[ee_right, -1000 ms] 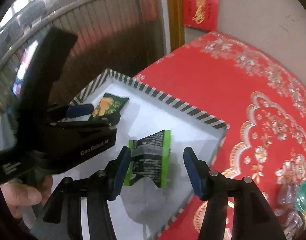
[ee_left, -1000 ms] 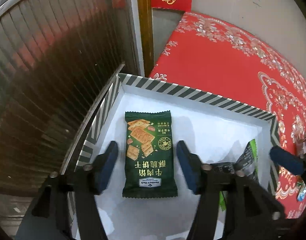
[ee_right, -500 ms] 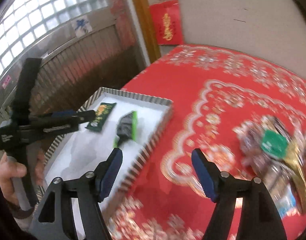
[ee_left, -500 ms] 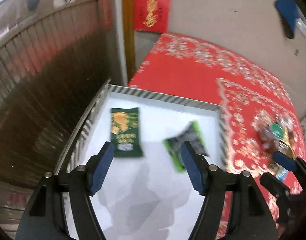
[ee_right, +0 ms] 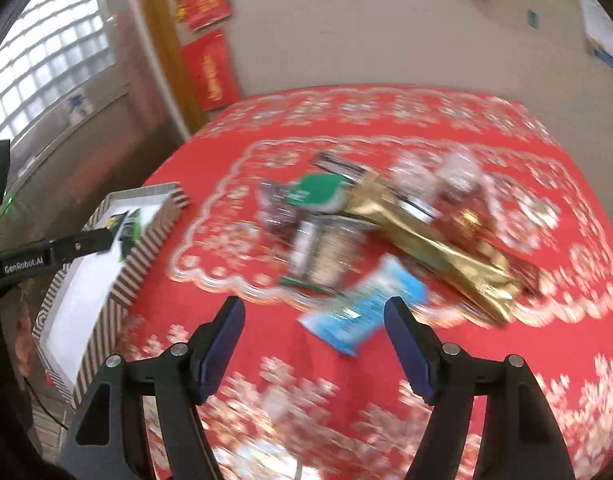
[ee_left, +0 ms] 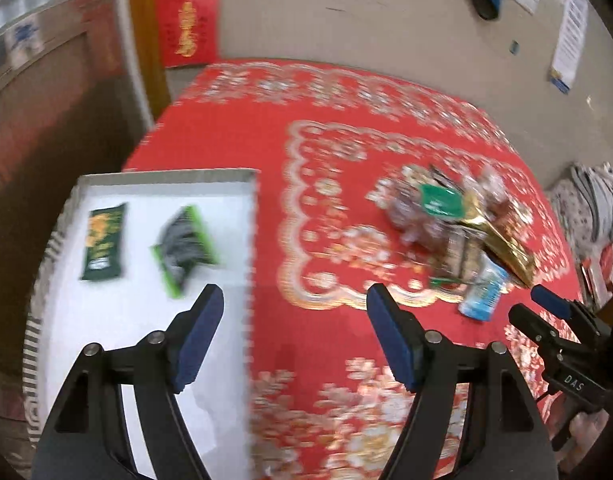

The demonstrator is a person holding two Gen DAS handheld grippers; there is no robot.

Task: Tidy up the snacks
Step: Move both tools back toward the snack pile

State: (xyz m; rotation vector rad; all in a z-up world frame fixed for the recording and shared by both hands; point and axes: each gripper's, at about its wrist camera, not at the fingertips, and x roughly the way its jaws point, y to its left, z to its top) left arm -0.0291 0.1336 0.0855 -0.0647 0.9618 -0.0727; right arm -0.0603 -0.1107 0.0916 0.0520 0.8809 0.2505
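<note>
Left gripper: its jaws are opening with nothing between them; it is hanging over the edge of the striped box, pointing down at the red tablecloth
Right gripper: its jaws are standing apart and empty; it is hovering just short of the light blue packet
Snacks already boxed: a dark green cracker packet and a black-and-green packet are lying side by side on the box's white floor, apart from each other
Snacks waiting: a loose pile is sitting on the cloth well apart from the box; a long gold pouch is lying across it, with a green-labelled packet and clear wrapped items beneath
Step, as I judge it: both hands are heading for the pile to fetch the next pieces
Risk: both views are blurring, so a hurried closing could be catching two overlapping wrappers at once; the gold pouch is resting on its neighbours and could be dragging them off the cloth; slick film could be slipping from the pads
</note>
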